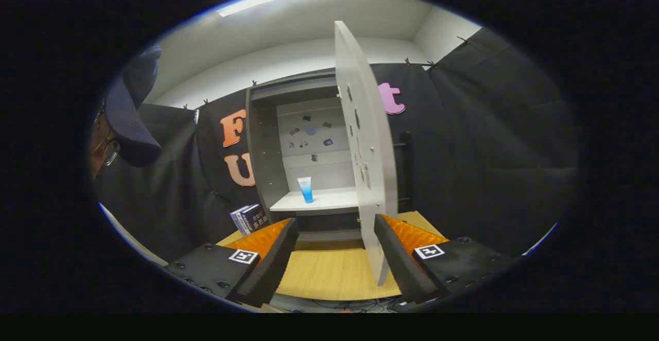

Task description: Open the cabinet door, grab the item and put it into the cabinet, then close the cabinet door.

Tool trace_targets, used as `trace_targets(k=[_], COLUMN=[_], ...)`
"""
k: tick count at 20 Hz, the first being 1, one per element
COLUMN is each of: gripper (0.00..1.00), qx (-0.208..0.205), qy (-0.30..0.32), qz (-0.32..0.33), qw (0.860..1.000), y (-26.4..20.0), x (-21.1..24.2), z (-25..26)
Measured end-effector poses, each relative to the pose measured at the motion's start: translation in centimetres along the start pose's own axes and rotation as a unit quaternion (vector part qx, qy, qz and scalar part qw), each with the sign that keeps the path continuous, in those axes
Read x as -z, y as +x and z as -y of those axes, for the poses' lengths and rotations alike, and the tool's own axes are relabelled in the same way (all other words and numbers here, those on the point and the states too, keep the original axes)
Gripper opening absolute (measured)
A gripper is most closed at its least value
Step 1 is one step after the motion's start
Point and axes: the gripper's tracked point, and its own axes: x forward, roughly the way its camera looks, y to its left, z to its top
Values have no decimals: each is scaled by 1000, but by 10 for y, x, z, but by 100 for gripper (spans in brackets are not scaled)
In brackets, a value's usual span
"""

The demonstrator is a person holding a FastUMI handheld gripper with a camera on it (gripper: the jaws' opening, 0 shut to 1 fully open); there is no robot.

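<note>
I can make out very little writing from here. The blue tube [305, 189] standing on the cabinet shelf [329, 201] carries a small dark mark near its top, too small for me to read. The dark box [249, 218] leaning on the desk [329, 274] beside the cabinet shows pale characters on its face, blurred beyond reading. Each gripper body bears a square black-and-white marker [243, 256], a pattern, not text.
</note>
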Motion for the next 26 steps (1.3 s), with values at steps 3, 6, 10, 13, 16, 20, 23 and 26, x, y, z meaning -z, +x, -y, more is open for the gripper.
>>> trace_targets(k=[3, 6, 10, 13, 16, 20, 23, 26], gripper=[96, 96, 96, 96, 96, 96, 96, 95], qx=[33, 88, 119, 124, 114, 116, 102, 92], qy=[2, 0, -2, -4, -5, -12, -4, -4], qz=[-4, 8, 12, 17, 17, 13, 17, 15], qw=[999, 996, 993, 992, 993, 993, 995, 996], y=[-24, -23, 4, 31, 63, 88, 92, 93], x=[6, -2, -14, -26, -34, -36, -41, -42], z=[47, 102, 141, 154, 160, 166, 165, 163])
